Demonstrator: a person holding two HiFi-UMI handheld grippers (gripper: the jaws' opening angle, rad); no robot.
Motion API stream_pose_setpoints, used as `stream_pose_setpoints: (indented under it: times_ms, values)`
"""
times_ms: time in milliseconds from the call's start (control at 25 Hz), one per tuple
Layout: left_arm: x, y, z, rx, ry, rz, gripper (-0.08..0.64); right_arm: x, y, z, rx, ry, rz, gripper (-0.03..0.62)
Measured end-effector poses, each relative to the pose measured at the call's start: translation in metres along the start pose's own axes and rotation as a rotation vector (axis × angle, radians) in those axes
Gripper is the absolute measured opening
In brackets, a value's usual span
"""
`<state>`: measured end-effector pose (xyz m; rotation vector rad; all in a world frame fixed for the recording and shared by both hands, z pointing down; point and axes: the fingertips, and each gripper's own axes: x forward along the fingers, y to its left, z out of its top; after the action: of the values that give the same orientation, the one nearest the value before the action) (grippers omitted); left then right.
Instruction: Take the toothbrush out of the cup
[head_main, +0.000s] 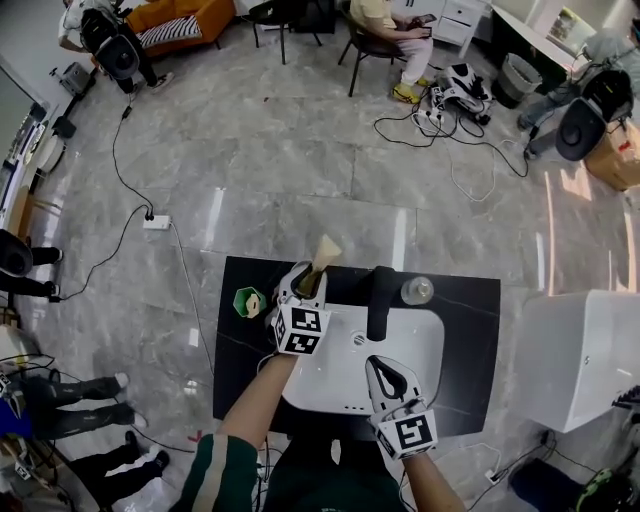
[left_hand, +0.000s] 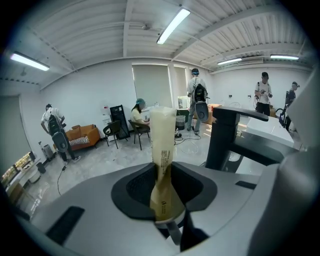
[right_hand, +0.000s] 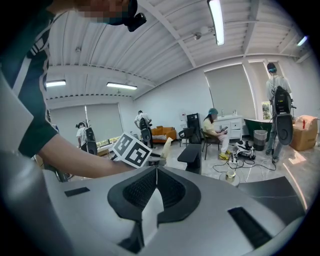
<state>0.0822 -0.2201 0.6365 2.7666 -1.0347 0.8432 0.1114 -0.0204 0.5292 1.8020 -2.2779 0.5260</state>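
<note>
Looking down from closest in, I have the right gripper (head_main: 380, 365) hanging over the front part of the white sink (head_main: 335, 390). Its own view shows its two jaws pressed together, with nothing between them. My left arm reaches forward on the other side, and the left gripper (head_main: 305, 272) sits at the back left corner of the sink, on the black countertop (head_main: 470, 330). Its jaws are clamped on the toothbrush (left_hand: 162, 150), which is sealed in a pale paper wrapper and stands nearly upright between the pads. The wrapped top rises well above the jaws, and the lower end drops out of sight beneath them. I cannot make out the cup itself, because the gripper covers that spot in every view.

Just left of that gripper stands a small green hexagonal container (head_main: 248, 301). To its right the black faucet (head_main: 380, 300) arches over the basin, with a small clear bottle (head_main: 417, 290) beside it.

Beyond the counter lies a grey marble floor (head_main: 300, 150) crossed by cables (head_main: 440, 130). Farther back a person sits on a chair (head_main: 385, 30), and an orange sofa (head_main: 180, 20) stands at the far left.
</note>
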Motion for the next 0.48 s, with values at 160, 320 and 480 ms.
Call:
stream_pose_setpoints:
  times_ms: [160, 320, 480]
  values:
    - [-0.004, -0.001, 0.005, -0.007, -0.011, -0.003, 0.104, -0.002, -0.001, 0.003, 0.001, -0.011, -0.004, 0.04]
    - [-0.012, 0.001, 0.015, -0.005, -0.038, 0.003, 0.103, -0.004, -0.001, 0.006, -0.006, -0.016, -0.006, 0.04]
    - [-0.024, -0.001, 0.028, 0.008, -0.075, 0.005, 0.1, -0.006, 0.002, 0.009, -0.014, -0.028, -0.004, 0.04]
